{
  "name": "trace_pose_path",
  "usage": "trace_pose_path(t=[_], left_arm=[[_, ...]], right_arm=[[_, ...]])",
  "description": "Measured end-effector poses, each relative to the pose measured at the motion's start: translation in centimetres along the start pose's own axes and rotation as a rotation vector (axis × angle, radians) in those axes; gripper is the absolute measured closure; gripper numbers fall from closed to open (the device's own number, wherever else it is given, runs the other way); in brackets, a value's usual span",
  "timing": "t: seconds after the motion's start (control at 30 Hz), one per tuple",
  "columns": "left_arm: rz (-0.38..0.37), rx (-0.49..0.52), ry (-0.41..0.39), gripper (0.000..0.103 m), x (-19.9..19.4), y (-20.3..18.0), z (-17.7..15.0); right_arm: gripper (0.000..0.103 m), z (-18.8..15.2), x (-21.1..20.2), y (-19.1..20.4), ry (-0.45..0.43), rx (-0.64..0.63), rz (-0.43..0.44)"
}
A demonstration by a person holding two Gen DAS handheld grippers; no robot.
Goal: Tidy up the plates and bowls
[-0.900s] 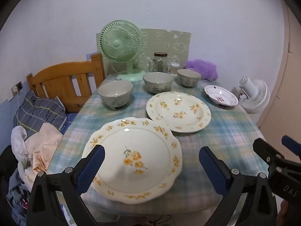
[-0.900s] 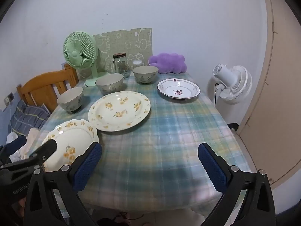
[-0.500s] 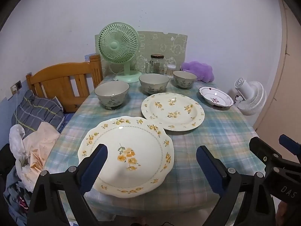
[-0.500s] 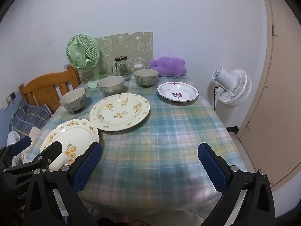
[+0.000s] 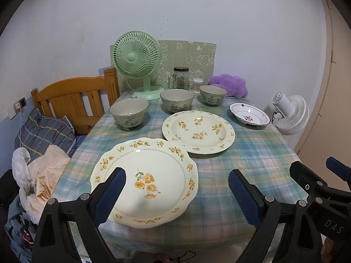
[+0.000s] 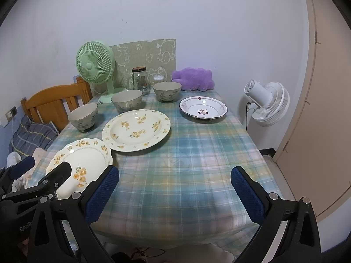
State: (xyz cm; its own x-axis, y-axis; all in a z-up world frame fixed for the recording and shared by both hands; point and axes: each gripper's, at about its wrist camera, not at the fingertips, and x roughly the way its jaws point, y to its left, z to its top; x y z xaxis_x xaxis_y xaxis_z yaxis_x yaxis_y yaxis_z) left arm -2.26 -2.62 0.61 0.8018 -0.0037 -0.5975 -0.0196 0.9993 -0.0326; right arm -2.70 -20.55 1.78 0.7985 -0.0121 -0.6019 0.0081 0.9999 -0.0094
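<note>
Scalloped plate [image 5: 151,175] lies flat, face up, flower stem pointing away; left gripper [image 5: 177,195] and right gripper [image 6: 175,195] jaws apart, empty.

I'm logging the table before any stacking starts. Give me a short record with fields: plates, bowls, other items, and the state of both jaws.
plates: scalloped plate nearest; round floral plate behind it; small red-patterned dish far right
bowls: three grey bowls in a row, none stacked
other: green fan, glass jar, purple cushion at the far edge
left gripper: jaws open, holding nothing
right gripper: jaws open, holding nothing
surface: plaid tablecloth
</note>
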Motion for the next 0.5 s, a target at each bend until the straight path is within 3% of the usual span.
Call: trace_pose_path(t=[0.5], left_arm=[[0.000, 0.010, -0.003, 0.008, -0.6, -1.2, -0.3]], right_arm=[[0.000, -0.2, -0.4, -1.1, -0.004, 0.018, -0.016]])
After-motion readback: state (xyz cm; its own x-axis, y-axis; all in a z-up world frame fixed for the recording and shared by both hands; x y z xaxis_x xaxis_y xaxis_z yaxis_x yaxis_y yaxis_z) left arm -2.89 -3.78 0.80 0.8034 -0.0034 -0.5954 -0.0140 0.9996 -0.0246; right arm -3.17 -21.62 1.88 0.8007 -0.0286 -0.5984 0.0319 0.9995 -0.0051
